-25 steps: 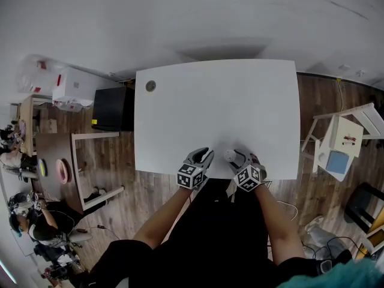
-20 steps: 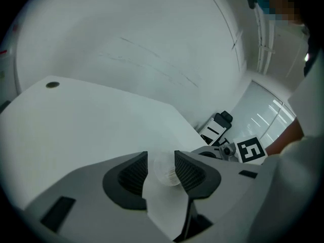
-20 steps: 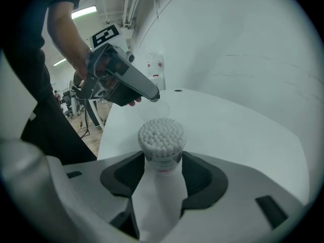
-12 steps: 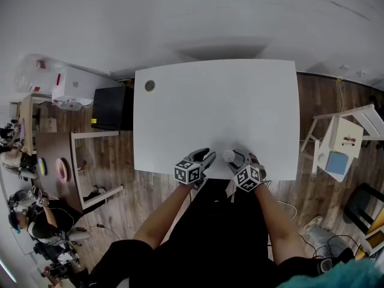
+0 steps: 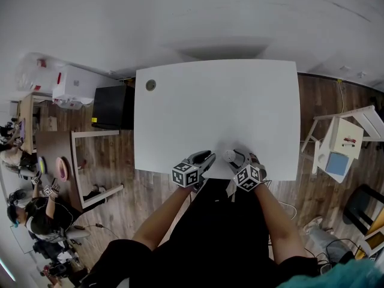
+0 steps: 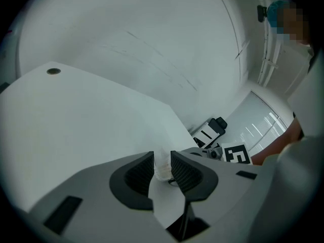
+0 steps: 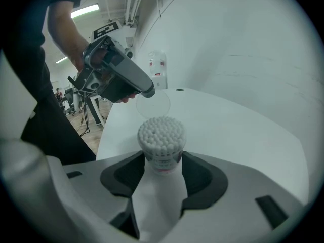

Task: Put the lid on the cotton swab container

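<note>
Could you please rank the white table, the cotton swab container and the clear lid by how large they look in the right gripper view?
1. white rectangular table
2. round container of white cotton swabs
3. clear round plastic lid; it is farther from the camera than the container, so this last ranking is unsure.

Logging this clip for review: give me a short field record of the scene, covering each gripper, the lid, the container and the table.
left gripper: jaws closing, with the clear lid between them
right gripper: shut on the cotton swab container
container state: upright, open, swab heads showing
lid state: not yet on; apart from the container and beyond it in the right gripper view
table: white, with a round grommet near its far left corner
</note>
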Motion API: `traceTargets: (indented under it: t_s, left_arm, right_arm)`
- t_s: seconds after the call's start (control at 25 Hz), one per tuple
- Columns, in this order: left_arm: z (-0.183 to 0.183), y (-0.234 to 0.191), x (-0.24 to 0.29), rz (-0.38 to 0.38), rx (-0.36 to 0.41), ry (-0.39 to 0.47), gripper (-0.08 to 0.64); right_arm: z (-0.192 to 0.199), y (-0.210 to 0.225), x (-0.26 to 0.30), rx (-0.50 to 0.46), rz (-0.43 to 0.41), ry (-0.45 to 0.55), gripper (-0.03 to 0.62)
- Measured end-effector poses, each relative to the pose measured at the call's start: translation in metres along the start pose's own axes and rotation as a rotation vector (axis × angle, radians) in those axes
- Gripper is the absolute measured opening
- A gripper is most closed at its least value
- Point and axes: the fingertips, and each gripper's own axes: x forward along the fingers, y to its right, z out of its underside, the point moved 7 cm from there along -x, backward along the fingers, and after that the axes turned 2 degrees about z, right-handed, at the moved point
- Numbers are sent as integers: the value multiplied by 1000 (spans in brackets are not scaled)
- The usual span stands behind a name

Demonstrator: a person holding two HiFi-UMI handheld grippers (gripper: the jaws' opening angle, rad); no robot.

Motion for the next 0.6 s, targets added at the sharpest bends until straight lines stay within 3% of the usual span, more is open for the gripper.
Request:
traceTargets:
  t_s: [0.28,0.6]
  left_arm:
    - [-8,9,-3,-3,21,8,83]
    - [-19,26,4,21,112,-13,84]
  right_arm:
    - [-2,2,3,14,-7,7,250]
    - [-2,4,5,32,-6,14,250]
